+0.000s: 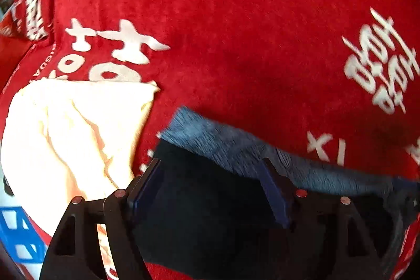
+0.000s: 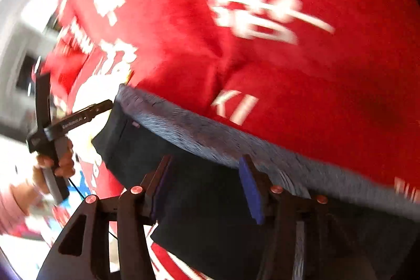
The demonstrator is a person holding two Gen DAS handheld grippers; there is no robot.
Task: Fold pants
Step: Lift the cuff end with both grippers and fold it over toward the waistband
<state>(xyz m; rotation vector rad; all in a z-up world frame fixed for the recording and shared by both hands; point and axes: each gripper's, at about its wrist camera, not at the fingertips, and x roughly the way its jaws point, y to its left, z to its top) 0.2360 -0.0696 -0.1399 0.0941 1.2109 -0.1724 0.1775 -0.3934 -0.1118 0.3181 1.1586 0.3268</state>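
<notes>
Pants [image 1: 236,148]: dark navy fabric with a paler blue-grey band along the far edge, folded into a flat bundle. They lie on a red cloth [image 1: 236,43] printed with white Chinese characters, just beside a cream cloth [image 1: 78,127] to their left in the left wrist view. Both views blurred.

Writing: white characters on the red cloth, too smeared to read; Latin letters "XI" near the pants in the left wrist view, "KI" in the right wrist view. A small pale tag [image 2: 135,124] on the pants, unreadable. Printed on the left gripper's body as seen from the right wrist: looks like "GenRobot.AI".

Left gripper [image 1: 212,188]: fingers spread fairly wide over the dark fabric, pads not pressing on it; nothing gripped. A hand [image 2: 56,162] holds its handle.

Right gripper [image 2: 204,185]: fingers about half apart, the pants below and between them, blue pads clear of the fabric; nothing gripped.

Blue crate [image 1: 18,238] at lower left.
</notes>
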